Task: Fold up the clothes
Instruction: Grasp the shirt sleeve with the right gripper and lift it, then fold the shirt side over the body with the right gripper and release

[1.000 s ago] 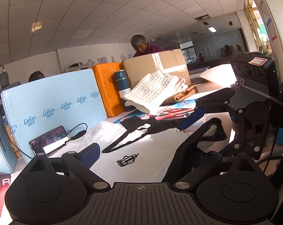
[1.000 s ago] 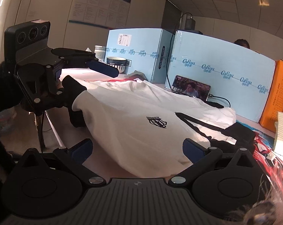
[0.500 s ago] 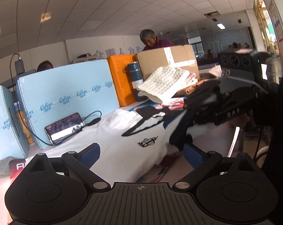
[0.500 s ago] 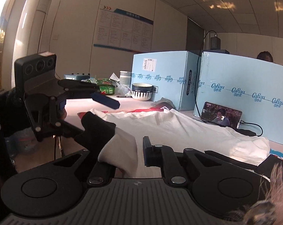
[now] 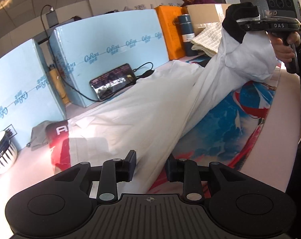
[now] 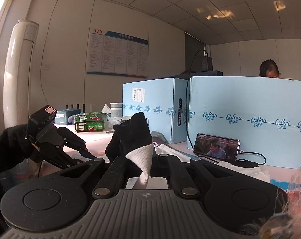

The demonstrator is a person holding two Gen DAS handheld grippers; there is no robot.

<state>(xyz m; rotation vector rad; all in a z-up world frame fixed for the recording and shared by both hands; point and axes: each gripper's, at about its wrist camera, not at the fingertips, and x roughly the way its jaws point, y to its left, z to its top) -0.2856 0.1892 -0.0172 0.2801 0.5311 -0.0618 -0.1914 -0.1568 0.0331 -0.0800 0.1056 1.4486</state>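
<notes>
While the left gripper (image 5: pixel 150 165) pinches the white shirt (image 5: pixel 142 111) hem, the right gripper (image 6: pixel 148 165) clamps its raised black-trimmed end above the table (image 5: pixel 280 123).

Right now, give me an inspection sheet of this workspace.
Surface: pale table with a printed blue-and-red mat.
Job's things: white T-shirt, black-trimmed, lifted at both ends.
Clutter: striped bowl, green cans, folded knit cloth, flask.
Grippers: left tool and right tool both shut on the shirt.
Cables: charging lead to the phone.
Surroundings: blue cartons, two people behind.
</notes>
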